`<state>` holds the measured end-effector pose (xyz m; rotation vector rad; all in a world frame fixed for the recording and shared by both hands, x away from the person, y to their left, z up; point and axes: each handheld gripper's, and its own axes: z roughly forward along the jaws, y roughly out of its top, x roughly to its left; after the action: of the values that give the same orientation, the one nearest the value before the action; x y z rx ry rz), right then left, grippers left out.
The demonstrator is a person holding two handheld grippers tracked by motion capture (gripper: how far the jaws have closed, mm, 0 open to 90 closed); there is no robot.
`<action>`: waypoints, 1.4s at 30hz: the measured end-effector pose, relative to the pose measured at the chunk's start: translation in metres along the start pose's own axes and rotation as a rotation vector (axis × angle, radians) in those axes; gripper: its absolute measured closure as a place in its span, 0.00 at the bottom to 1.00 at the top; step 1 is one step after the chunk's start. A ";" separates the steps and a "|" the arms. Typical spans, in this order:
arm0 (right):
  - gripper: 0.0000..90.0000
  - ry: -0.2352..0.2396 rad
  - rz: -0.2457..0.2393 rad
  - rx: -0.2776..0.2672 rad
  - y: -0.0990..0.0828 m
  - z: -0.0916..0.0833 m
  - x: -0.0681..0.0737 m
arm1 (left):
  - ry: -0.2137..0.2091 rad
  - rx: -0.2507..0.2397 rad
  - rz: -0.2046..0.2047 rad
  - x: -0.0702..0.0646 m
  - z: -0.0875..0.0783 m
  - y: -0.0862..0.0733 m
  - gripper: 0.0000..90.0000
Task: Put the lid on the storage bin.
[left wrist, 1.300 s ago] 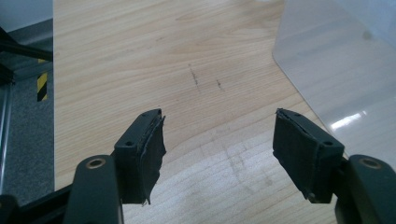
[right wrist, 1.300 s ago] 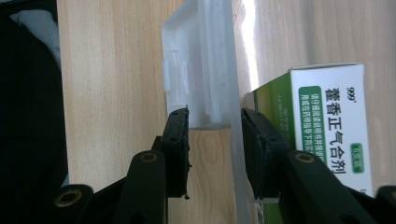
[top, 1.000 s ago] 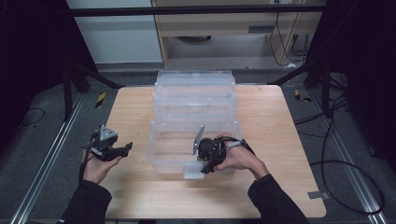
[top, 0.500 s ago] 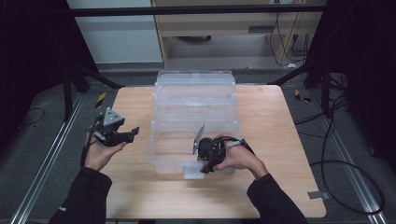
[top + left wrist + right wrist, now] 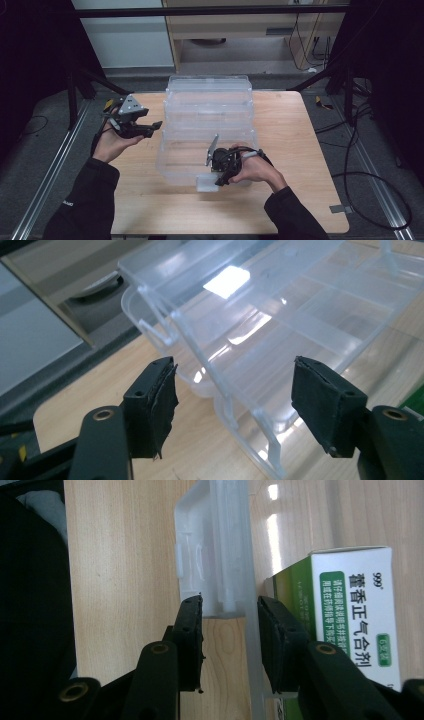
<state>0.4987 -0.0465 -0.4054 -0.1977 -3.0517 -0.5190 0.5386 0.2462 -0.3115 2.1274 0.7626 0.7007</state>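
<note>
A clear plastic tiered box (image 5: 210, 107) stands open in the middle of the wooden table (image 5: 300, 150). My right gripper (image 5: 219, 179) is at the box's front edge. In the right gripper view its jaws (image 5: 229, 611) are shut on the front wall and its translucent latch (image 5: 210, 550). A green and white medicine carton (image 5: 350, 625) lies just behind that wall. My left gripper (image 5: 155, 128) hangs in the air at the box's left side. It is open, with nothing between its pads (image 5: 320, 400). The box's stepped trays (image 5: 280, 315) lie beyond them.
The latch flap (image 5: 206, 184) lies flat on the table in front of the box. Bare wood runs along the table's near edge and right side. Dark frame legs, cables (image 5: 360, 180) and a cabinet (image 5: 240, 35) surround the table.
My left gripper has risen and moved away from me along the box's left side, still open. My right gripper has stayed on the front wall.
</note>
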 end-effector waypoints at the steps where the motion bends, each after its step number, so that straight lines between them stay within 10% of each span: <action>1: 0.71 -0.001 -0.001 0.001 0.000 0.000 0.000 | -0.010 0.002 0.017 0.001 0.001 0.005 0.38; 19: 0.71 -0.006 -0.006 0.001 0.000 0.000 0.001 | -0.146 0.009 0.154 0.010 0.017 0.040 0.38; 42: 0.71 -0.009 -0.018 0.002 0.000 0.000 0.001 | -0.208 0.129 0.371 0.003 0.055 0.080 0.41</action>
<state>0.4974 -0.0465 -0.4056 -0.1733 -3.0650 -0.5180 0.6009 0.1803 -0.2786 2.4457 0.3094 0.6175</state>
